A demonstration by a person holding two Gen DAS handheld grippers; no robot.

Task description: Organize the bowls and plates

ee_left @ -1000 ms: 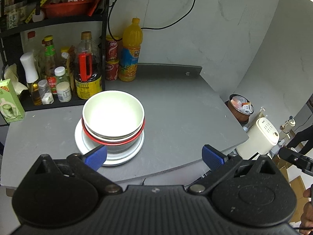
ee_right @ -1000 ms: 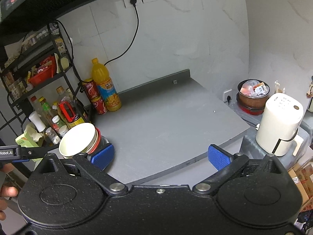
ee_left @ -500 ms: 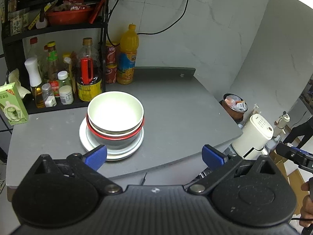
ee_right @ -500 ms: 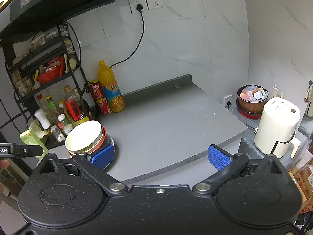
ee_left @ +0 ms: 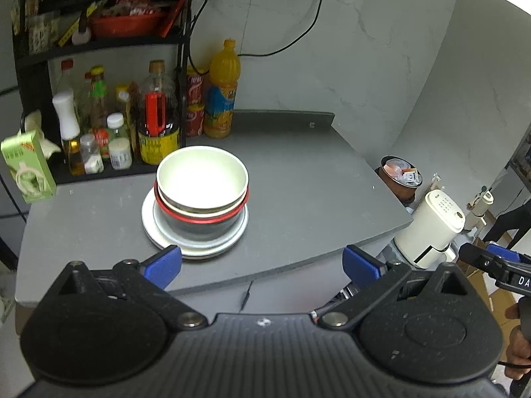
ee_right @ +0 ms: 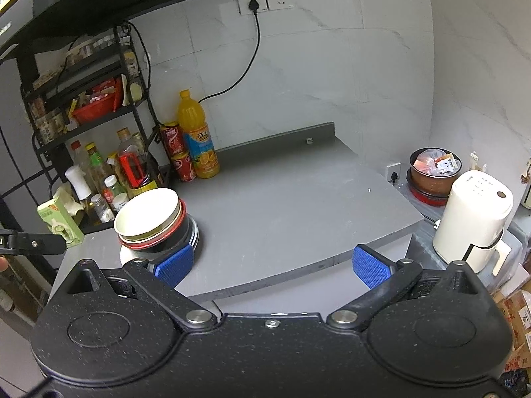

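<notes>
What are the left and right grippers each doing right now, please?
Left gripper: open, holding nothing, short of the stacked bowls.
Right gripper: open, holding nothing.

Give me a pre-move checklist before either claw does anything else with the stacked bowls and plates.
1. Left claw open, nothing held: ok.
2. Right claw open, nothing held: ok.
3. White bowl nested in the red-rimmed bowl: ok.
4. Bowls sit on the plates, a little off centre: ok.
5. Countertop free to the right of the stack: ok.
6. Number of plates underneath: cannot tell.
</notes>
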